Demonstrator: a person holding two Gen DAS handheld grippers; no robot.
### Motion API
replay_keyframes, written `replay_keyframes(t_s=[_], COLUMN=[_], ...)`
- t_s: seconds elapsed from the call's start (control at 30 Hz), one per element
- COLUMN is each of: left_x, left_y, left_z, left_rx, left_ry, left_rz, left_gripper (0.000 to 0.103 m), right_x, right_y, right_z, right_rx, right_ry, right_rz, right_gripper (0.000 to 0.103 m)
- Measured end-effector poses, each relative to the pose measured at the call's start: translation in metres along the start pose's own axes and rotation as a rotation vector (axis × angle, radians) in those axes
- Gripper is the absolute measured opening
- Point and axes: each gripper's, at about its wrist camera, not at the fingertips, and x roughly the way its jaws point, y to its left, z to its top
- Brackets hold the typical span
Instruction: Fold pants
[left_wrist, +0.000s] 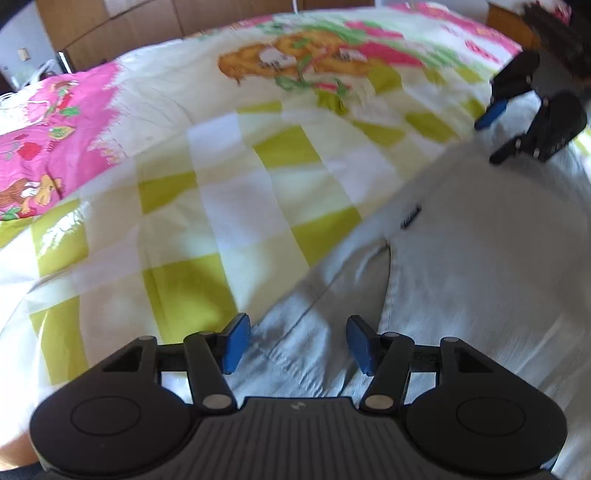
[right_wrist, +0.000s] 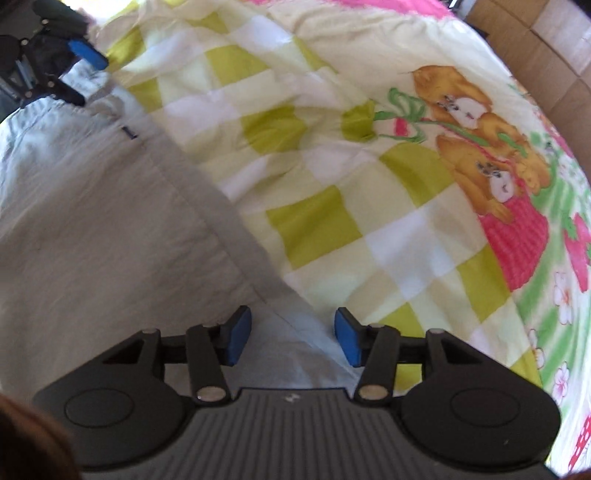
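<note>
Pale grey-white pants (left_wrist: 461, 258) lie spread on a bed, with a small dark label (left_wrist: 410, 216) near one edge. My left gripper (left_wrist: 295, 343) is open, its blue pads on either side of a seamed edge of the pants, just above the cloth. My right gripper (right_wrist: 293, 339) is open over another edge of the pants (right_wrist: 92, 229), where the cloth meets the sheet. The right gripper also shows in the left wrist view (left_wrist: 495, 136), open over the far end. The left gripper shows in the right wrist view (right_wrist: 83, 77).
The bed is covered by a checked yellow-green and white sheet (left_wrist: 229, 173) with a cartoon print (right_wrist: 491, 155) and pink borders. Wooden cupboards (left_wrist: 147, 22) stand behind the bed. Cardboard boxes (right_wrist: 546, 48) stand beside it.
</note>
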Motion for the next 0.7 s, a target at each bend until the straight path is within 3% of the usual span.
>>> replay_keyframes(t_s=[0.13, 0.3, 0.4, 0.53, 0.6, 0.67, 0.7], left_x=[0.005, 0.005, 0.008, 0.024, 0.023, 0.018, 0.016], left_y=[0.004, 0.014, 0.016, 0.024, 0.023, 0.011, 0.005], left_z=[0.000, 0.004, 0.005, 0.013, 0.013, 0.007, 0.005], left_rx=[0.001, 0.008, 0.021, 0.000, -0.018, 0.031, 0.058], left_ry=[0.029, 0.059, 0.093, 0.147, 0.140, 0.112, 0.102], left_rz=[-0.030, 0.006, -0.036, -0.072, -0.054, 0.000, 0.022], left_gripper=[0.069, 0.065, 0.065, 0.068, 0.061, 0.031, 0.029], right_x=[0.005, 0.005, 0.006, 0.008, 0.007, 0.006, 0.005], right_y=[-0.009, -0.008, -0.005, -0.001, -0.001, -0.001, 0.000], right_z=[-0.001, -0.003, -0.004, 0.000, -0.001, -0.003, -0.004], right_rx=[0.023, 0.065, 0.059, 0.055, 0.068, 0.090, 0.107], right_ry=[0.025, 0.011, 0.009, 0.010, 0.004, -0.009, -0.016], right_rz=[0.056, 0.051, 0.049, 0.035, 0.026, 0.014, 0.008], right_gripper=[0.046, 0.025, 0.012, 0.007, 0.005, 0.003, 0.002])
